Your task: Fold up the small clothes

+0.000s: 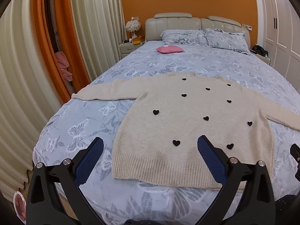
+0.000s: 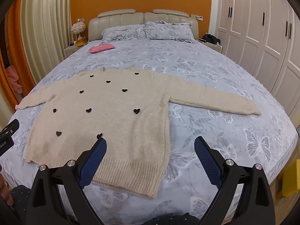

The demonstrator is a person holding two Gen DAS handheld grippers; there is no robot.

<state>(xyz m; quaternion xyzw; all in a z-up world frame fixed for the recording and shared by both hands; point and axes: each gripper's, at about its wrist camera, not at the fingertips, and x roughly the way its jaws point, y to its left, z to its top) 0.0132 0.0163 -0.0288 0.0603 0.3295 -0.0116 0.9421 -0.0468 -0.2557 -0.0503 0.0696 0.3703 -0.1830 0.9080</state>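
Note:
A cream knit sweater with small black hearts lies flat and face up on the bed, both sleeves spread out to the sides, hem toward me. It also shows in the right wrist view. My left gripper is open and empty, held above the hem's left corner. My right gripper is open and empty, held above the hem's right corner. The left sleeve reaches toward the bed's left edge. The right sleeve stretches out to the right.
The bed has a blue butterfly-print cover. A pink folded item lies near the pillows. Curtains hang at the left, white wardrobes stand at the right. A yellow object sits by the bed's right corner.

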